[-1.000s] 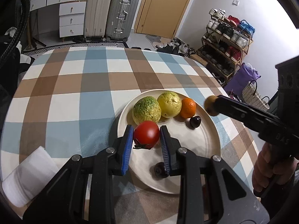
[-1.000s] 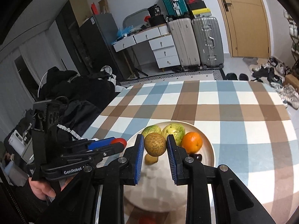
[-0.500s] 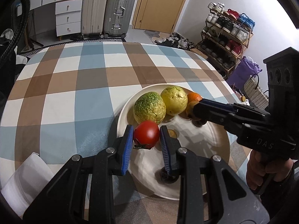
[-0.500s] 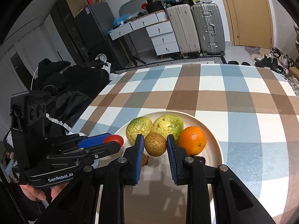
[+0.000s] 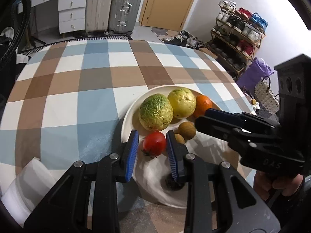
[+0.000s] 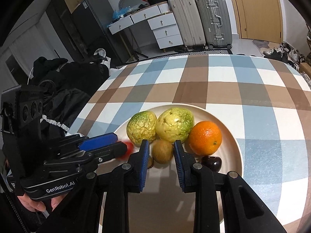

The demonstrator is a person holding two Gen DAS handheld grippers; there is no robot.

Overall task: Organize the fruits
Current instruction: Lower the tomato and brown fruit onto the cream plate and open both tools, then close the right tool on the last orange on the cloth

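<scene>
On the plate (image 6: 236,145) | brown fruit (image 6: 162,151) between opening right tongs (image 6: 161,155), seemingly untouched | left tongs (image 5: 152,145) grasp tomato (image 5: 154,144)

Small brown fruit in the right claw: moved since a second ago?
Yes. The small brown fruit came down onto the plate, in front of the two green-yellow fruits; right claw is opening.

Checked tablecloth table (image 5: 77,89), cream plate (image 5: 128,116), white roll (image 5: 25,188)

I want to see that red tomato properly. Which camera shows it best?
The left wrist view: the tomato sits sharp and whole between the left gripper's blue pads. The right wrist view shows only a red blur of it behind that gripper.
</scene>
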